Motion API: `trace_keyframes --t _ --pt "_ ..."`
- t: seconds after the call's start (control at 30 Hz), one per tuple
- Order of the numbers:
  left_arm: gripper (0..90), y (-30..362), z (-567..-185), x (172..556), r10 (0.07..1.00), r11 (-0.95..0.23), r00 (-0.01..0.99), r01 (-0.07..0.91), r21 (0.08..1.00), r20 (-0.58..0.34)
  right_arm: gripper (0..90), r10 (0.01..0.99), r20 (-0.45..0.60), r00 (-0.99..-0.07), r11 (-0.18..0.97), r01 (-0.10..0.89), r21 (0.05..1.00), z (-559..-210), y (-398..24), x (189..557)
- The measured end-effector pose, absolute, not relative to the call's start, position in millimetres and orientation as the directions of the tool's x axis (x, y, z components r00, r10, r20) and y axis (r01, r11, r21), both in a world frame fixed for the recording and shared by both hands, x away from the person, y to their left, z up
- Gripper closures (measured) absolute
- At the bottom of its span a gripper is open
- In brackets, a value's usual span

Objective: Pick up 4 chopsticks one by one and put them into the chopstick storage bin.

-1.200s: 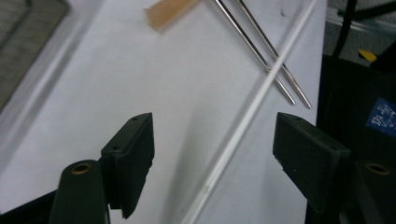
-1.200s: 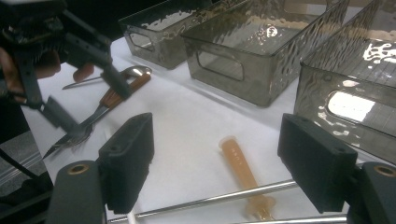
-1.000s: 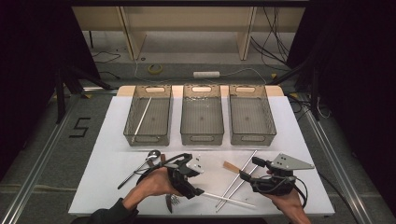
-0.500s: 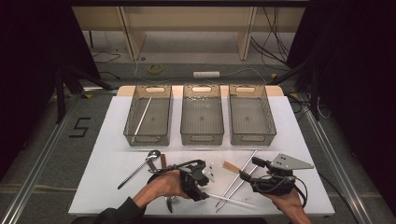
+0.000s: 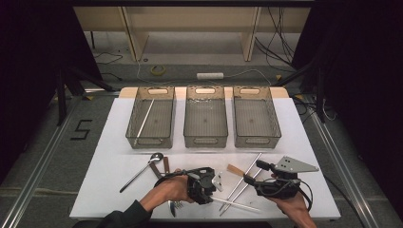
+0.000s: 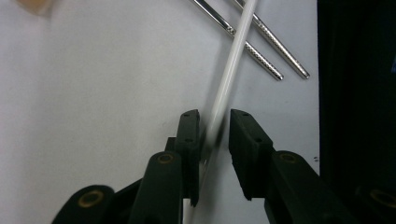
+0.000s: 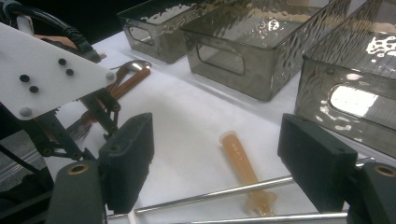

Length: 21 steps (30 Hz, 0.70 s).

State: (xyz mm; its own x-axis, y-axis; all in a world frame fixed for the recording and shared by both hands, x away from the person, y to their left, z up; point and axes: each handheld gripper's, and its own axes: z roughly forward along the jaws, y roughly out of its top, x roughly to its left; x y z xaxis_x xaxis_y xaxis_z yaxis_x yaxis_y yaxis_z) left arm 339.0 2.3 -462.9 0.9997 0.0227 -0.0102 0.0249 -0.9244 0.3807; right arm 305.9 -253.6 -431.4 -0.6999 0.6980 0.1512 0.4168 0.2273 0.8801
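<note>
Near edge, left: left gripper [image 5: 215, 190] is held low over the white table [image 5: 109, 142], jaws a little apart with a white chopstick [image 6: 232, 74] lying between them; in the left gripper view the stick looks to touch 1 jaw while a gap remains at the other, so no clamp is judged yet. The stick's far end crosses 2 steel chopsticks [image 6: 261, 39].

Near edge, right: right gripper [image 5: 252, 179] is held just above the table, jaws wide apart, nothing between them. An orange-handled utensil [image 7: 240, 163] lies beyond its jaws, across a steel chopstick.

Middle, left: a spoon [image 5: 142, 169] and a brown-handled piece [image 5: 166, 164] lie side by side; a fork [image 5: 174, 205] is partly hidden under the left hand.

Far row: 3 smoked bins. The left bin [image 5: 138, 114] holds 1 white stick; the middle bin [image 5: 190, 116] and right bin [image 5: 273, 114] appear empty.

Step in hand, as judged: pickup of the white chopstick. For a good grip, the jaws should be closed squarely across the stick, kept centred on the pads, and the lift made straight up so that the steel pair beneath its far end is not dragged.
</note>
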Motion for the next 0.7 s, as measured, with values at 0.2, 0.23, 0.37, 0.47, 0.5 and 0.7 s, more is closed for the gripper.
trace_keyframes --t 0.2,0.23,0.37,0.47,0.5,0.7 --pt "78.8 3.0 -463.5 340.5 -0.013 -0.919 1.0 -0.009 0.395 -0.006 28.1 0.7 0.151 -0.698 0.229 0.42 0.878 -431.6 -253.1 305.9" --pt "78.8 3.5 -463.8 341.2 -0.021 -0.916 1.0 -0.017 0.401 -0.006 28.1 0.7 0.153 -0.698 0.229 0.422 0.877 -431.6 -253.0 305.9" --pt "82.7 5.4 -465.0 343.4 -0.041 -0.908 0.999 -0.033 0.418 -0.01 28.1 0.701 0.152 -0.696 0.232 0.424 0.875 -431.9 -253.0 306.1" --pt "83.3 5.7 -465.1 344.0 -0.053 -0.906 0.999 -0.044 0.421 -0.009 28.0 0.702 0.151 -0.696 0.235 0.427 0.873 -432.3 -252.7 306.2" --pt "83.3 6.0 -465.2 344.3 -0.053 -0.905 0.999 -0.044 0.423 -0.011 28.0 0.702 0.151 -0.696 0.235 0.427 0.873 -432.3 -252.7 306.2" --pt "83.9 7.2 -465.3 344.8 -0.039 -0.9 0.999 -0.028 0.434 -0.016 28.1 0.702 0.151 -0.696 0.232 0.425 0.875 -431.8 -253.1 306.2"
